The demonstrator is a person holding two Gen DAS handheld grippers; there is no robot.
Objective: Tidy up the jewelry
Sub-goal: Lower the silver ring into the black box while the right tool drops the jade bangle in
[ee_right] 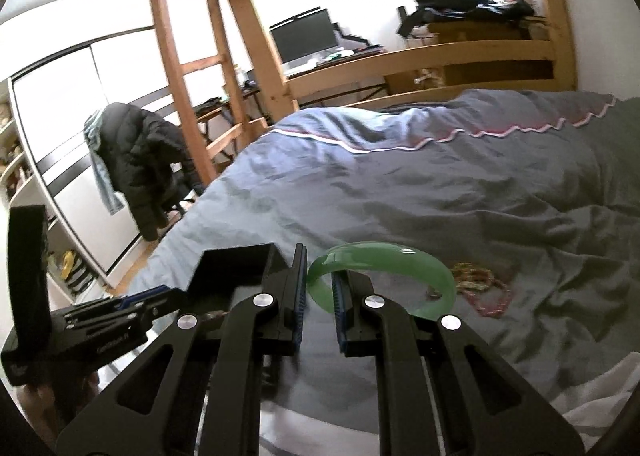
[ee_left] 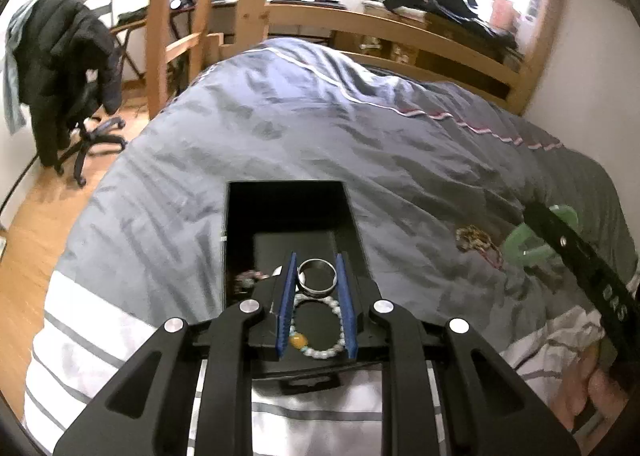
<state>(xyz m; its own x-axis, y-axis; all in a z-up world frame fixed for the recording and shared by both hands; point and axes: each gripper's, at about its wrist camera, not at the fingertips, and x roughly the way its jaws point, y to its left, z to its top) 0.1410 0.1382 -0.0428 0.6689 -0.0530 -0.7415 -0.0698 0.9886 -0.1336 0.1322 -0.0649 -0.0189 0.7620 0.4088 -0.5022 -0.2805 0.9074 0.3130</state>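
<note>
On the gray bed point(ee_left: 280, 127), the left gripper point(ee_left: 316, 280) is pinching a silver ring point(ee_left: 317, 276) over the black box point(ee_left: 288, 211) holding beads, the right gripper point(ee_right: 320, 292) is squeezing a green bangle point(ee_right: 384, 256), and a tangled chain point(ee_right: 480, 284) is waiting at 3 o'clock.

a grey duvet point(ee_left: 280, 127) covers the bed; a black jacket point(ee_left: 60, 67) drapes an office chair point(ee_left: 90, 135).

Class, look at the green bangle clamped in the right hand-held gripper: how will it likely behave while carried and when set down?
The green bangle keeps its arc, so it is probably rigid. Its glossy surface looks slippery in the right hand-held gripper. Being round, it may roll if set on edge, and could chip.
</note>
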